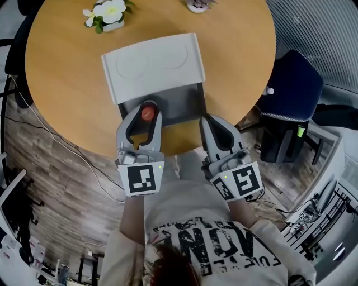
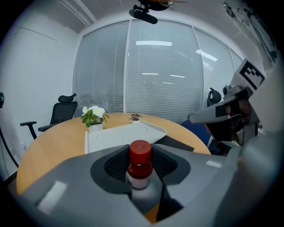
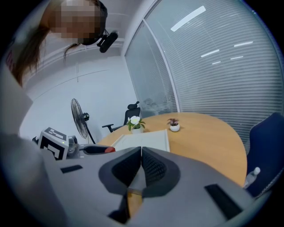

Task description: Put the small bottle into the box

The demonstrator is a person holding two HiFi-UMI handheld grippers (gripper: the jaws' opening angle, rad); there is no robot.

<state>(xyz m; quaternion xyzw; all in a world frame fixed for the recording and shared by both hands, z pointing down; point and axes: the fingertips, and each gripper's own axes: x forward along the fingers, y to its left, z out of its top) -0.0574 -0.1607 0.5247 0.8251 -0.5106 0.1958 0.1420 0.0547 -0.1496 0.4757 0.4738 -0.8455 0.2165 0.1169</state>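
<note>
A small bottle [image 1: 147,111] with a red cap [image 2: 140,152] stands upright between the pads of my left gripper [image 1: 146,115], which is shut on it. It hangs over the left front part of the box's dark tray [image 1: 182,105]. The box's white lid [image 1: 151,64] lies open behind the tray, flat on the round wooden table [image 1: 61,84]. In the left gripper view the lid [image 2: 117,136] shows just beyond the bottle. My right gripper [image 1: 210,122] is at the tray's right front corner, its pads [image 3: 148,166] pressed together with nothing between them.
A white flower in a pot [image 1: 106,14] and a small potted plant [image 1: 197,5] stand at the table's far side. A blue chair [image 1: 293,84] sits right of the table. A fan [image 3: 79,117] and an office chair [image 3: 132,108] stand beyond.
</note>
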